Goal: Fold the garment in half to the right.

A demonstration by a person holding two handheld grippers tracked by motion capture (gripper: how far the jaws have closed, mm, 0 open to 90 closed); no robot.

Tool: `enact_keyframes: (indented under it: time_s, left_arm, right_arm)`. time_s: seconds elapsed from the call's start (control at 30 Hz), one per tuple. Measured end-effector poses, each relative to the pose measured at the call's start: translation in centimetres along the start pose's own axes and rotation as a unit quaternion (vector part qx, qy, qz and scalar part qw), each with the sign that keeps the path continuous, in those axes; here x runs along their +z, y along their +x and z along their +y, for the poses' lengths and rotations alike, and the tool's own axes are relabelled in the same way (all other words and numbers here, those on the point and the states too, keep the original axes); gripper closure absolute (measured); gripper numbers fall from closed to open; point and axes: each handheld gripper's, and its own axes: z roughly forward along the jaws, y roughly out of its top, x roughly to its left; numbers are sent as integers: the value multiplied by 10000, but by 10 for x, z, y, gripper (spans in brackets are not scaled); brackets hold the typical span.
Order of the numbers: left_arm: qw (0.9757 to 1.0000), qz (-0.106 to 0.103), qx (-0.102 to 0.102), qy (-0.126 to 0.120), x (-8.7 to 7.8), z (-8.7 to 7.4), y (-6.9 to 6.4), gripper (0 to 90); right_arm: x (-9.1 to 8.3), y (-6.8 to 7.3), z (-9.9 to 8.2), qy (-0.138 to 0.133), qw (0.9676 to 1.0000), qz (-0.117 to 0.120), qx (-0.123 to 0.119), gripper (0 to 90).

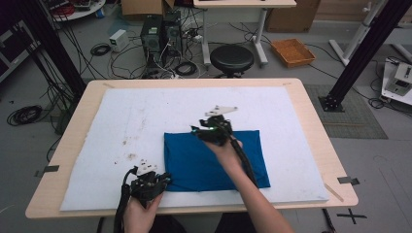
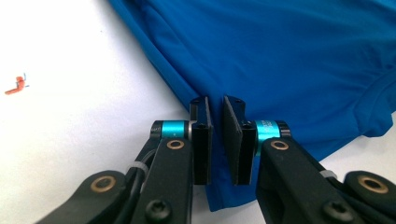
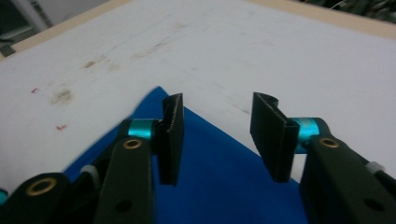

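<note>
Two grippers work the corners of a folded blue cloth (image 1: pixel 214 160) lying at centre frame on a white mat (image 1: pixel 145 116).

Your left gripper (image 2: pixel 215 140) sits at the cloth's near-left corner, lower left of the high view, jaws drawn to a narrow slit with the hem running between them; whether they have truly pinched the fabric I cannot tell, so squeeze fully and check that every layer is caught before you lift. Your right gripper (image 3: pixel 224 135) hovers over the far-left corner with jaws wide and nothing in them. You likely want to lower it until one jaw slides under the edge, then close. Raise both together, evenly, so the fold stays square.
</note>
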Motion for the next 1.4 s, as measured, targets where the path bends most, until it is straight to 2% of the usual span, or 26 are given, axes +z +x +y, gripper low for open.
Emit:
enact_keyframes:
  time_s: [0.13,0.23,0.33,0.47,0.57,0.73,0.8,0.87,0.97,1.13,1.27,1.37,1.4]
  left_arm:
    - [10000,-14,-11,-8,0,0,0,814]
    - [10000,-59,-2,-11,0,-1,2,814]
    - [10000,-82,-22,-19,0,-1,3,814]
    - [9999,-97,-53,-27,0,-1,3,814]
    - [9999,-96,-38,-25,0,-1,3,813]
    - [9999,-90,-33,-31,0,-1,3,813]
    - [9999,-98,-21,-25,0,-1,3,814]
    - [9999,-103,-1,-15,-1,-1,3,815]
    - [9999,-135,33,-50,-4,1,2,821]
    - [9992,-209,263,-213,-12,9,-7,831]
    - [9973,-491,431,-346,-20,25,-24,841]
    - [9945,-780,544,-447,-20,38,-44,843]
    - [9929,-947,548,-463,-17,44,-53,843]
  right_arm:
    - [46,19,16,360,9992,194,7,606]
    - [76,31,21,647,9977,135,-111,631]
    - [97,40,23,884,9959,61,-182,644]
    - [115,49,25,982,9949,88,-219,673]
    - [125,56,26,1148,9923,-110,-458,708]
    - [133,59,23,1393,9881,-169,-621,877]
    - [131,59,24,1316,9886,-189,-714,894]
    - [127,59,27,1183,9905,-174,-685,897]
    - [115,54,34,946,9941,-68,-529,898]
    - [87,34,45,559,9980,194,-201,898]
    - [54,11,53,368,9982,471,24,898]
    - [31,-6,55,267,9981,547,30,897]
    - [22,-12,55,252,9982,547,69,898]
